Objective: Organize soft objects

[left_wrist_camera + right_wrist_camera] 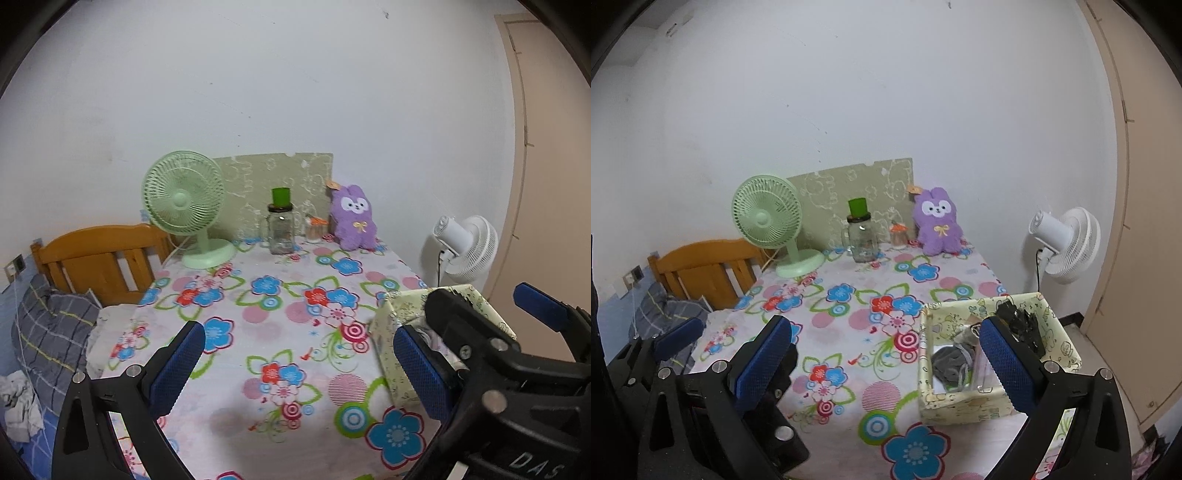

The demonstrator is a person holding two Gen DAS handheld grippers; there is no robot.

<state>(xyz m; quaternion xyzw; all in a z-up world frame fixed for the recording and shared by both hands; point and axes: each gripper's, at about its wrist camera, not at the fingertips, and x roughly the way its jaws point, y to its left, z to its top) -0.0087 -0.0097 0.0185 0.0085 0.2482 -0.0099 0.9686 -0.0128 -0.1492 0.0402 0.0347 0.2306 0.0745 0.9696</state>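
A purple plush bunny (352,218) sits upright at the far edge of the floral table (280,302), against the wall; it also shows in the right wrist view (936,221). A pale patterned box (964,402) stands at the table's front right and holds dark grey and black soft items (951,360); the box also shows in the left wrist view (391,332). My left gripper (295,365) is open and empty over the table's front. My right gripper (886,365) is open and empty, its right finger over the box.
A green desk fan (184,206), a glass jar with a green lid (281,229) and a small orange-lidded jar (316,229) stand at the back. A white fan (467,247) stands beyond the right edge. A wooden headboard (99,258) and grey bedding (51,332) lie left.
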